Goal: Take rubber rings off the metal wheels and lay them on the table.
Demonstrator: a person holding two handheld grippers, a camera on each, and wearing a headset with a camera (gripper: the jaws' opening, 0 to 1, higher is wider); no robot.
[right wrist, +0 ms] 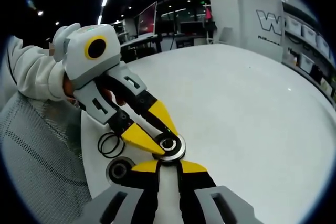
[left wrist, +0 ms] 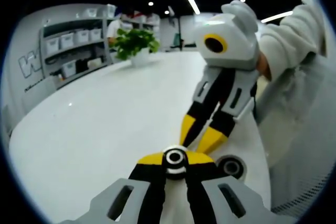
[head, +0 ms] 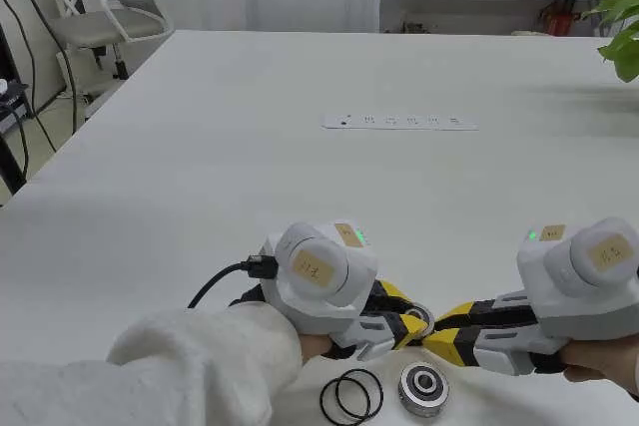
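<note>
Black rubber rings (head: pixel 336 395), silver wheel (right wrist: pixel 170 148), white table (head: pixel 300 167), yellow-black jaws

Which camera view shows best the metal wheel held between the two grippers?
The right gripper view: the wheel faces the camera, hub and rim clear, pinched by the left gripper. The left gripper view shows the wheel half covered by own jaw tips. In the head view the wheel is mostly hidden by jaws.

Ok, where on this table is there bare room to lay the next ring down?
Bare table runs from the left gripper and right gripper up to the socket strip, past it, and out to both sides. The near edge is crowded: two rubber rings and a loose wheel lie there, close to the gripper tips.
</note>
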